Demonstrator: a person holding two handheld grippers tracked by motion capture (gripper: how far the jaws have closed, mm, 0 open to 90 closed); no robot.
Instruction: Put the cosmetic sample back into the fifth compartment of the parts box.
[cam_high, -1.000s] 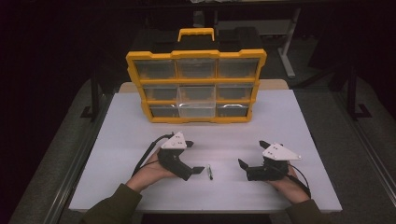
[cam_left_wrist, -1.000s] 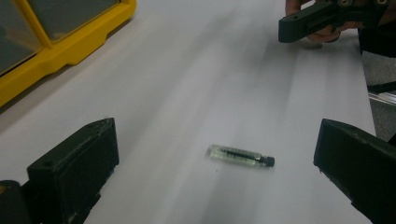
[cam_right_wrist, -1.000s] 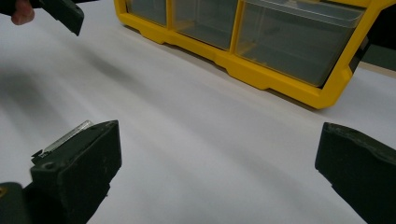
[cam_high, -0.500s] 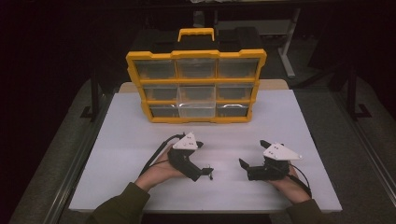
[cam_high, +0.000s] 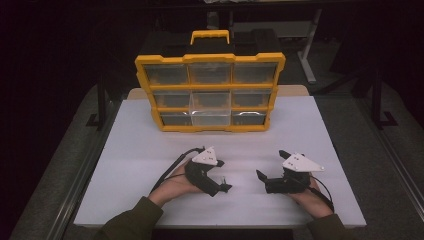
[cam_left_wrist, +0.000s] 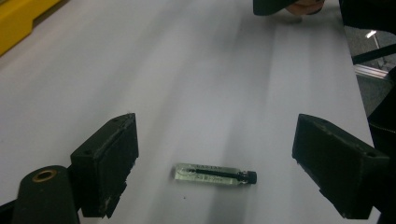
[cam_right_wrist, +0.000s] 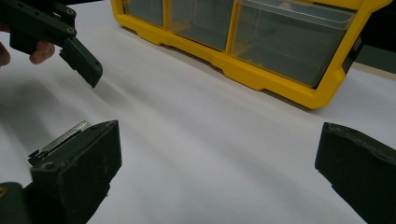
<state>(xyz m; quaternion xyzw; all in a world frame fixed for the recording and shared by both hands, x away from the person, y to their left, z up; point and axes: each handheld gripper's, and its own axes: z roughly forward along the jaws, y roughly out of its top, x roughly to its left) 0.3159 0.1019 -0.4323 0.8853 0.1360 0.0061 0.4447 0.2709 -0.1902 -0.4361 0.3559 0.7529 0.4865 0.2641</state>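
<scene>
A yellow drawer organizer (cam_high: 210, 92) stands at the upper centre of the high view, well apart from the hands. Nothing blocks the small glass vial (cam_left_wrist: 215, 174), lying flat on the white table (cam_high: 140, 150), long axis left-right, black cap pointing right. The left claw (cam_left_wrist: 215, 163) straddles it untouched, jaws just closing. The right claw (cam_right_wrist: 219, 172) gapes, empty.
</scene>
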